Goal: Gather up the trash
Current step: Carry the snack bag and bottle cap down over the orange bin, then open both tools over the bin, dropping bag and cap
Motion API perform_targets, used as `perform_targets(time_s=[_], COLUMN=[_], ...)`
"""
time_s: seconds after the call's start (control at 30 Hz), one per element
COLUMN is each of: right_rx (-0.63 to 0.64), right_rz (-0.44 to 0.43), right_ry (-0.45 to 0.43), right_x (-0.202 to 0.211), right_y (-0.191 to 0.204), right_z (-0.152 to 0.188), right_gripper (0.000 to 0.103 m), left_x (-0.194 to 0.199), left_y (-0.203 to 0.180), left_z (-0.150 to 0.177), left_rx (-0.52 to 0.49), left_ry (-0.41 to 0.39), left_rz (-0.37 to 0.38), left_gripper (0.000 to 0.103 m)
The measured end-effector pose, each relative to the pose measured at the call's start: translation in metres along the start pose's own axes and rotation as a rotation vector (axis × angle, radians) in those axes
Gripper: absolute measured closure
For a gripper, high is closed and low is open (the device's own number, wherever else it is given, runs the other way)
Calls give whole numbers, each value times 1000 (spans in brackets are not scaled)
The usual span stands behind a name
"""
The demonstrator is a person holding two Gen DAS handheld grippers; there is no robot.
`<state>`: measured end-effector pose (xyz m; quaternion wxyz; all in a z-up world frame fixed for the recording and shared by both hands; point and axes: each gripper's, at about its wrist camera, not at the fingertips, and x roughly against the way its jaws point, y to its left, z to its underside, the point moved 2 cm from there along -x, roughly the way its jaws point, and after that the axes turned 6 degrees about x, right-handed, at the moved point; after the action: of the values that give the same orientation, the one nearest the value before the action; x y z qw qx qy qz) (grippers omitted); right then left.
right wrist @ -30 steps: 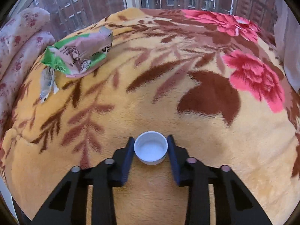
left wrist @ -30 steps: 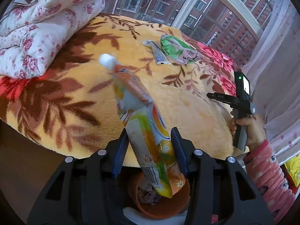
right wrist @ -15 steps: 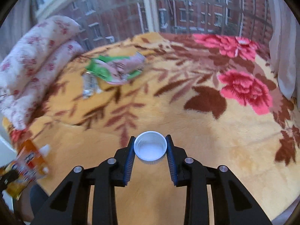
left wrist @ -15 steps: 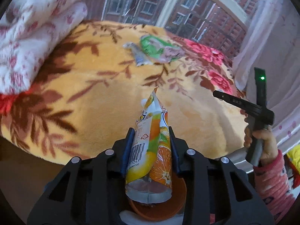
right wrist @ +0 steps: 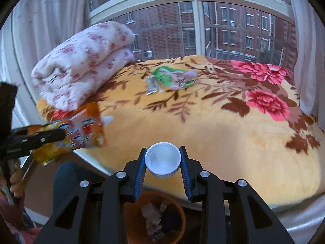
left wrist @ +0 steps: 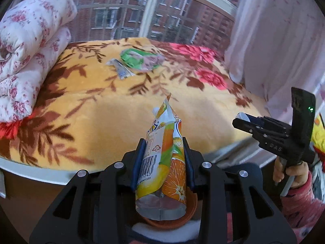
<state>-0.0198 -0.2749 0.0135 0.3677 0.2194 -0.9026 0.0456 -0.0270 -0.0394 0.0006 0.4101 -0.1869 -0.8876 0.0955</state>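
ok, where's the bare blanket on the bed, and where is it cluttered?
Bare: the wide near and middle stretch of the yellow floral plush blanket, from the folded white rose-print quilt across to the pink flowers. Crowded: the far middle, where the crumpled green wrapper and small silver sachet lie.

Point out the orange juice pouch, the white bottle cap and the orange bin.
orange juice pouch (left wrist: pixel 162 162), left wrist view, on its printed front.
white bottle cap (right wrist: pixel 163 159), right wrist view, inside its open hollow.
orange bin (right wrist: pixel 181 213), right wrist view, on its right rim.
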Motion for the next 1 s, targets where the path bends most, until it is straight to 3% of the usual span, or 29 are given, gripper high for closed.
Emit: perform_targets(time_s=[0.3, 0.53, 0.63, 0.8, 1.0], right_rx=[-31, -65, -81, -117, -146], right_rz=[-41, -77, -84, -111, -114], right_ry=[98, 217, 280, 379, 433], right_x=[9, -19, -39, -72, -91], right_y=[26, 34, 36, 38, 35], right_z=[67, 107, 123, 149, 163], right_gripper=[71, 71, 71, 71, 71], left_x=[-38, -93, -124, -153, -167], left_y=[-11, -14, -6, 7, 11], left_z=[75, 128, 144, 155, 165], left_rx=[-91, -133, -106, -48, -32], left_ry=[205, 381, 466, 537, 577], left_rz=[19, 16, 6, -24, -42], left_gripper=[69, 69, 69, 69, 69])
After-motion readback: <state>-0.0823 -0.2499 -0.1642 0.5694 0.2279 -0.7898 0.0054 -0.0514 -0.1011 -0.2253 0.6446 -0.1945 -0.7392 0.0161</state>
